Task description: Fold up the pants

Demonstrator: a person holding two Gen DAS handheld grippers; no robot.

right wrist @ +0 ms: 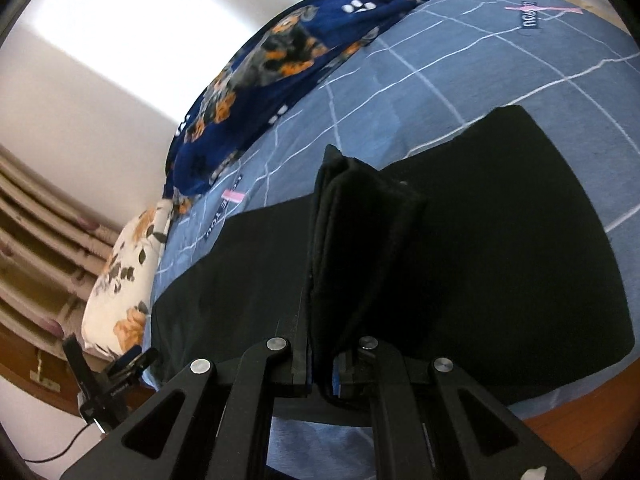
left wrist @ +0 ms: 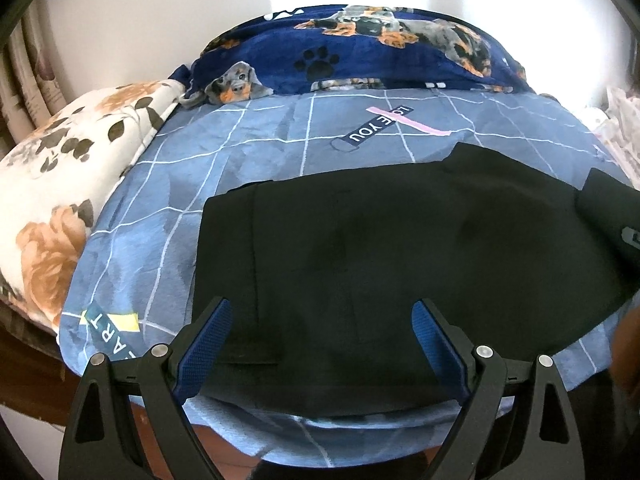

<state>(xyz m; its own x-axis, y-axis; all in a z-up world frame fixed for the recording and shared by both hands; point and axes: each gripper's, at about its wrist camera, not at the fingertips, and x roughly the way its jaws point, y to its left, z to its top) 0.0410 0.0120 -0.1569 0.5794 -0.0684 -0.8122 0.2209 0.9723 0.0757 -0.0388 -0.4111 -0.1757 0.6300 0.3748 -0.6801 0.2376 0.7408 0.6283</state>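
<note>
The black pants [left wrist: 360, 248] lie flat across the blue checked bedsheet [left wrist: 248, 152], running left to right. My left gripper [left wrist: 322, 344] is open, its blue pads spread just above the pants' near edge, holding nothing. My right gripper [right wrist: 324, 360] is shut on a bunched fold of the pants [right wrist: 360, 240], which stands up between its jaws; the rest of the pants [right wrist: 500, 240] lies flat on the sheet [right wrist: 460, 60]. The right gripper also shows at the right edge of the left wrist view [left wrist: 616, 216].
A navy dog-print blanket [left wrist: 360, 48] lies bunched along the far side of the bed. A floral pillow [left wrist: 60, 184] sits at the left end. The bed's near edge drops to a wooden floor [right wrist: 580, 432]. The left gripper [right wrist: 108, 384] is at lower left.
</note>
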